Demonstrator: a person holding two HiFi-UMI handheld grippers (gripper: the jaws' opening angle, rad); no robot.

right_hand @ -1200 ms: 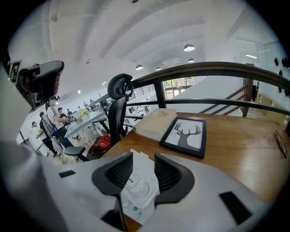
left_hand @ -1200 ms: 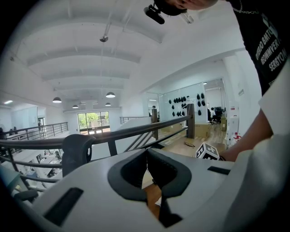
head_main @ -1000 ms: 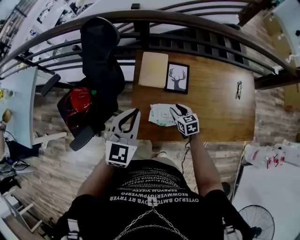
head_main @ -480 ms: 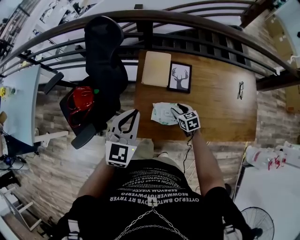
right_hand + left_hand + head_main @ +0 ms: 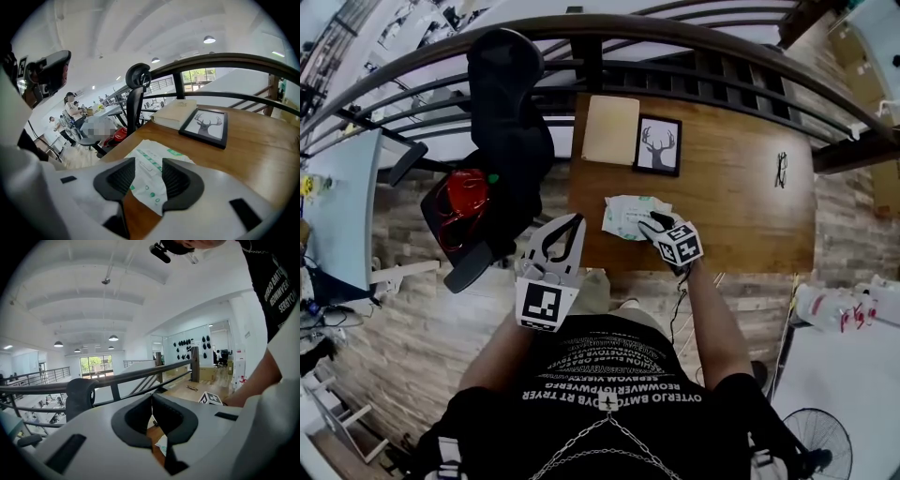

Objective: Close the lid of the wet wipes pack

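Note:
The wet wipes pack (image 5: 630,215), white with green print, lies flat near the front edge of the wooden table (image 5: 741,206). My right gripper (image 5: 651,223) hovers over its right end, open; its jaws have just been opening. In the right gripper view the pack (image 5: 152,190) shows through the gap of the right gripper (image 5: 149,163), and neither pad presses on it. The small lid panel (image 5: 146,164) looks flat on the pack. My left gripper (image 5: 572,223) hangs off the table's left front corner, shut and holding nothing. The left gripper (image 5: 151,401) has its pads meeting at the tips.
A framed deer picture (image 5: 656,145) and a tan book (image 5: 609,129) sit at the table's far left. Glasses (image 5: 780,169) lie at the right. A black office chair (image 5: 502,103) with a red object (image 5: 461,199) stands left of the table. A dark railing (image 5: 694,75) runs behind.
My right gripper has edged a little forward and down over the pack's right end. The left gripper has stayed in place.

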